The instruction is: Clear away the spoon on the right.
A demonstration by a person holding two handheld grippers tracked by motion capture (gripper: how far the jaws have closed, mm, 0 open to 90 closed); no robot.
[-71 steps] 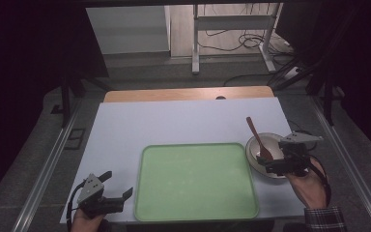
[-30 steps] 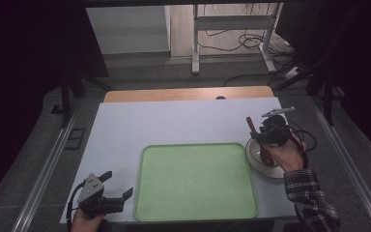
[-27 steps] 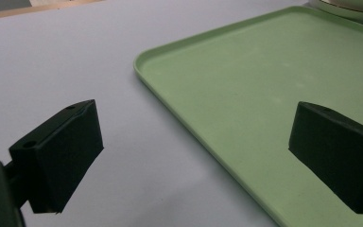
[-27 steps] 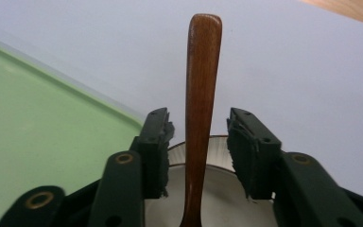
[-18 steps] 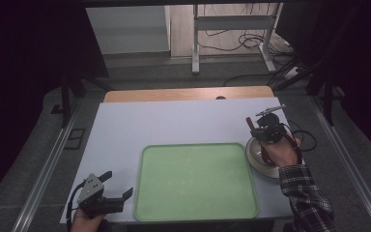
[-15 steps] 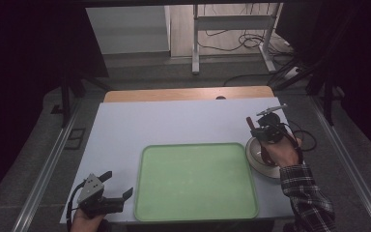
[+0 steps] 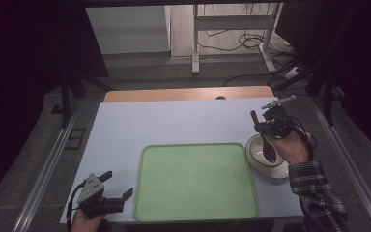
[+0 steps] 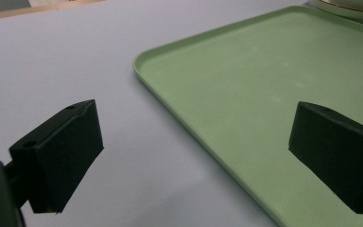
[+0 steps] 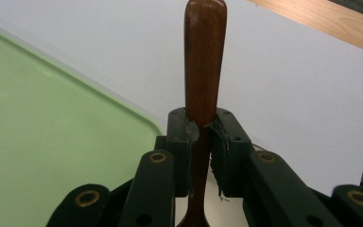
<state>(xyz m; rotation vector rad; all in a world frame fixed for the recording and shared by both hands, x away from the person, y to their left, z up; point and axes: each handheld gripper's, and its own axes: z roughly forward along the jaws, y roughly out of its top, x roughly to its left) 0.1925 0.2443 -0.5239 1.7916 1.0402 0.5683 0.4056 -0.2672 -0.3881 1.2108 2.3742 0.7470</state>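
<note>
While the left gripper (image 7: 115, 186) was held low at the near left corner of the white table (image 7: 125, 130), its two black jaws were seen spread wide apart with nothing between them, one over the bare tabletop and the other over the edge of the green tray (image 7: 195, 181). From the left gripper view, the tray's raised rim (image 8: 189, 118) was seen running diagonally between the jaws. The tray itself was laid flat at the middle of the near side. Just beside its right edge, a white bowl (image 7: 258, 157) was set on the table. Above that bowl, the right gripper (image 7: 265, 126) was clamped on the handle of a wooden spoon (image 7: 269, 149), whose dark bowl end was hung over the white bowl. In the right gripper view, the spoon's handle (image 9: 204, 61) was gripped between the closed jaws and stuck out past them.
</note>
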